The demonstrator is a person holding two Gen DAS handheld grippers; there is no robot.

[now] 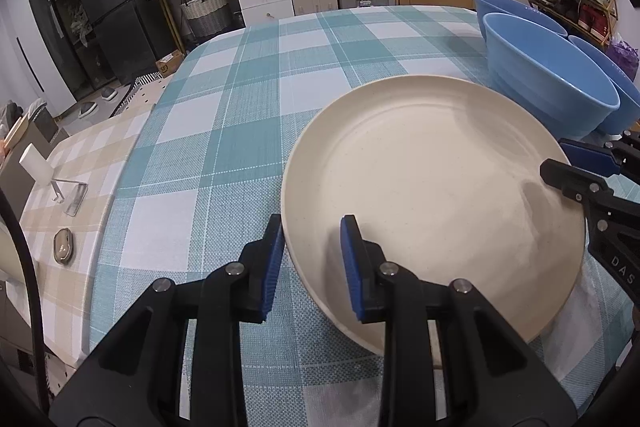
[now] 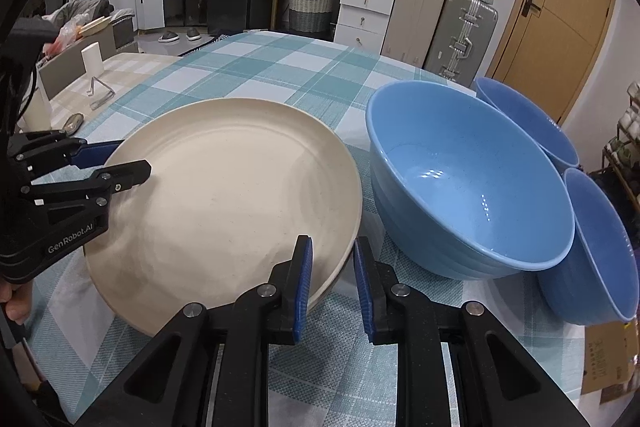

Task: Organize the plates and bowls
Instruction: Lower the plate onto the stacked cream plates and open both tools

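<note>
We are gripping the cream plate [image 1: 432,195] with both claws, left claw [image 1: 312,227] and right claw [image 2: 332,247] clamped on opposite rims; plate tilting above tabletop [image 1: 224,99], beside blue bowls [image 2: 468,183].

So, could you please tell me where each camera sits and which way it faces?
Left wrist: sits on the left tool, angled down across the table; its pads clamp the cream plate's near rim; the right tool shows at the right edge.
Right wrist: sits on the right tool, angled down; it grips the plate's opposite rim beside the blue bowls; a hand shows.
Shared: plate, bowls, checked tablecloth.
</note>
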